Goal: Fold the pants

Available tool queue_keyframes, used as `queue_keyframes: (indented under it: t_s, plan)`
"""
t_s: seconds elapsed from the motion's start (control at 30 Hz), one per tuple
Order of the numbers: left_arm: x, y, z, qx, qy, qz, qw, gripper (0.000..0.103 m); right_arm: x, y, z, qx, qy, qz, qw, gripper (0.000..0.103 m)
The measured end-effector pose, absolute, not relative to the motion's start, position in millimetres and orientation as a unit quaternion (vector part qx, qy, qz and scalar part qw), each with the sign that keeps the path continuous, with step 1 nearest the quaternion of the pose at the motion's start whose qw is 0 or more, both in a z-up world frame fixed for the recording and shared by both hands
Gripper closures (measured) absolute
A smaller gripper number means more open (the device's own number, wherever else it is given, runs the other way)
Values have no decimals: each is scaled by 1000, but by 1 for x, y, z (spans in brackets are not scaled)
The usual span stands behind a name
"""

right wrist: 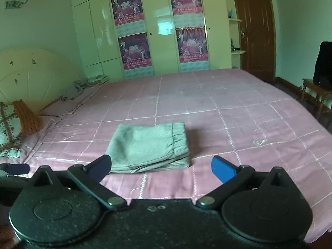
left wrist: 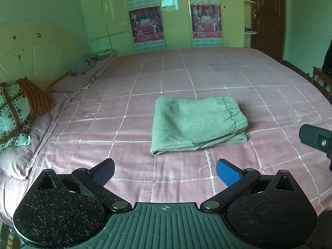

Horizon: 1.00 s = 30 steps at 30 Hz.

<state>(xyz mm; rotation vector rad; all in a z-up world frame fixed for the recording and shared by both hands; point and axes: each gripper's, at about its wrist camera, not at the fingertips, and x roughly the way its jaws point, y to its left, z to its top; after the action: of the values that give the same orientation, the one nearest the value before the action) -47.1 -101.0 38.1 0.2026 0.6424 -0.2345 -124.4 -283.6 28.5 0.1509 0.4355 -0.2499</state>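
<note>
A: How do the tongs stand?
B: The left gripper is spread wide, nothing between its fingers; the right gripper likewise, both above the bed's near edge.
A: And the pants?
B: The grey pants lie folded in a flat stack on the pink checked bedspread, just beyond both grippers, waistband to the right.
A: Any containers?
B: Only the wardrobe, doors closed.

Grey-green soft knit pants: folded into a compact, roughly square stack, several layers showing at the near edge. Gathered elastic waistband on top at the right side. Lying flat, frame centre in both views, slightly right in the left-wrist one.
</note>
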Motion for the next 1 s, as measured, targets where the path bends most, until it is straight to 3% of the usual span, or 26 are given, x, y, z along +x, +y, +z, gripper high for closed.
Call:
queue_keyframes:
  t_s: [1.0]
  plan:
    - [-39, -111, 41, 70, 325, -127, 935, 0, -116, -279, 28, 46, 219, -138, 965, 1]
